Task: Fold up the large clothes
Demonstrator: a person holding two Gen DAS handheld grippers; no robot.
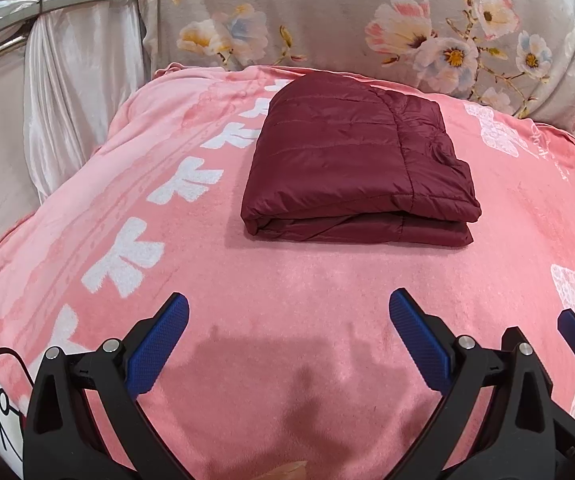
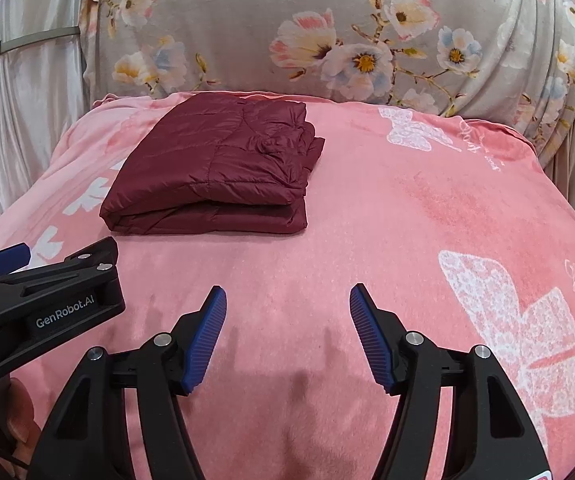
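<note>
A dark red quilted jacket (image 1: pixel 357 164) lies folded into a neat rectangle on the pink blanket (image 1: pixel 287 280), toward its far side. In the right wrist view the same jacket (image 2: pixel 215 172) sits up and to the left. My left gripper (image 1: pixel 289 312) hovers over bare blanket well short of the jacket, jaws wide apart with nothing between them. My right gripper (image 2: pixel 287 304) is likewise open and empty, beside the left one and over the blanket (image 2: pixel 367 220). The left gripper's black body (image 2: pixel 43 300) shows at the left edge of the right wrist view.
A grey floral cloth (image 1: pixel 327 16) rises behind the blanket. White satin drapery (image 1: pixel 67 80) tied with a band hangs at the left. White butterfly prints (image 2: pixel 519 340) mark the blanket's right side. A hand (image 2: pixel 19 416) shows at the lower left.
</note>
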